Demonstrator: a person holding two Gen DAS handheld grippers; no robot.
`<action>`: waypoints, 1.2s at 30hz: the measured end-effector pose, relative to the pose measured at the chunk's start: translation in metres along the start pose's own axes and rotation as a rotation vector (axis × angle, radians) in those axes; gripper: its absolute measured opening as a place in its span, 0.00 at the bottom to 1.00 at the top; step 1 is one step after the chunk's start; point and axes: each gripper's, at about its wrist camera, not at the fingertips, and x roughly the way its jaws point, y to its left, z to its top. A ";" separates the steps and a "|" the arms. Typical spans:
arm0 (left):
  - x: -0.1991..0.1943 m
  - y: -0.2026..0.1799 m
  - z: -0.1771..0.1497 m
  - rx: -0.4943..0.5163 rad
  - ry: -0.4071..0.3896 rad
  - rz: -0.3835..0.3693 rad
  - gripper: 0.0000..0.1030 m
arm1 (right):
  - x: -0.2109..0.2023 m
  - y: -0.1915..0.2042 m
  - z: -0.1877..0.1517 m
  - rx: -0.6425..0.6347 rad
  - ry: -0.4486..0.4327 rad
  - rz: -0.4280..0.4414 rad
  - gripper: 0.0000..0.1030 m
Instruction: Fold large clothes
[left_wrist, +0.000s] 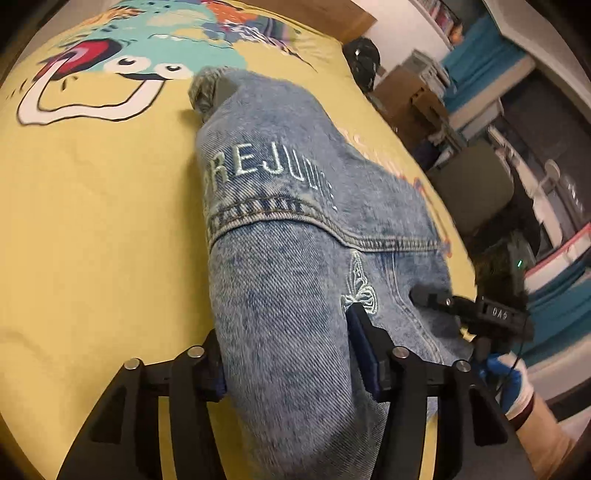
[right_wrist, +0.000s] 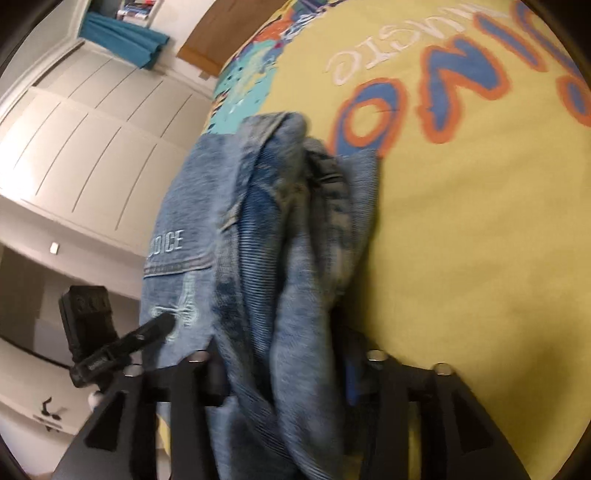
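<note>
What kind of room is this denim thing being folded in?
Most likely a bedroom at home. The pale blue denim garment lies on a yellow cartoon-print bedspread, white panelled wardrobe doors stand beside the bed, and teal curtains hang further back.

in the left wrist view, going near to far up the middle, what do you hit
left gripper with denim between its fingers → butterfly embroidery → stitched seam → pale lettering → far end of the denim garment → cartoon print on the yellow bedspread
</note>
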 end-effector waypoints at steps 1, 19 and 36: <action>-0.005 0.001 -0.002 0.004 -0.003 0.009 0.50 | -0.006 -0.004 -0.002 0.000 -0.007 -0.019 0.56; -0.070 -0.091 -0.079 0.131 -0.176 0.416 0.74 | -0.099 0.028 -0.056 -0.121 -0.127 -0.351 0.62; -0.116 -0.146 -0.175 0.165 -0.244 0.540 0.99 | -0.165 0.075 -0.187 -0.266 -0.216 -0.548 0.79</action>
